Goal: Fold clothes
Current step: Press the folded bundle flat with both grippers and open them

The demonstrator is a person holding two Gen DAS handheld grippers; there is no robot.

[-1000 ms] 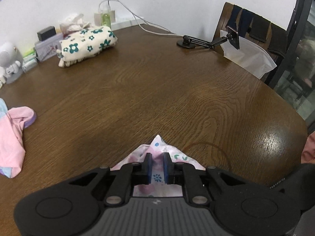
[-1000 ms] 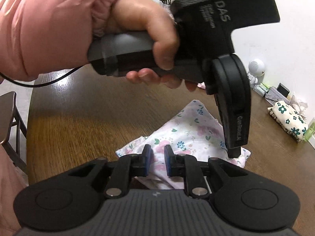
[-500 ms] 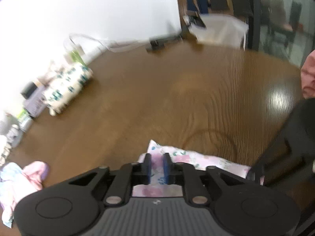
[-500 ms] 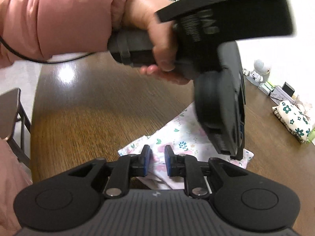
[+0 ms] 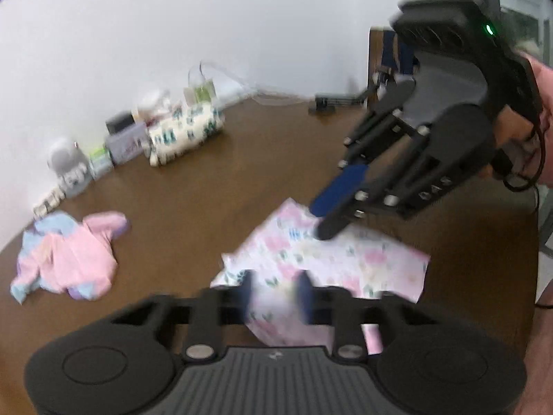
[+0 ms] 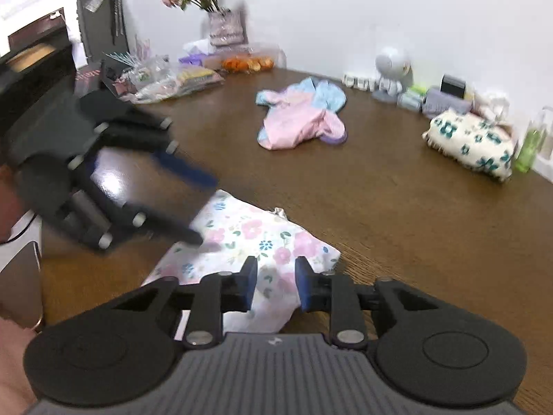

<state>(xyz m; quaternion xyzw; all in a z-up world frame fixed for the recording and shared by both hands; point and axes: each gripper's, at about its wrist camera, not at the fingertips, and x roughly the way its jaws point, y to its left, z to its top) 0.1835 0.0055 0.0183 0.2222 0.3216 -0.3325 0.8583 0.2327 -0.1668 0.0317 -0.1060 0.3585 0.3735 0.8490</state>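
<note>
One floral garment (image 6: 249, 238) was seen lying near the table's front edge, folded into a compact, slightly uneven packet, directly under both tools. The right gripper (image 6: 274, 285) was hovering above the packet's near corner with its jaws closing; cloth could be seen through the gap, but no pinch by the pads was shown. The left gripper (image 5: 274, 294) was caught in blur over the opposite side, jaws likewise closing and apart, nothing clamped between them.

A snag was judged possible: if a closing pad caught only the top layer, the fold could be dragged open. The two tools were crowded over one small packet, so a knock between them could be feared, and the packet could be nudged askew on the smooth wooden table (image 6: 414, 228).

Counted further out: one unfolded pink-and-blue garment (image 6: 300, 117), well apart; one folded cream bundle with teal flowers (image 6: 470, 145) by the wall; one small white robot figure (image 6: 390, 72); one vase of flowers (image 6: 226, 27).
</note>
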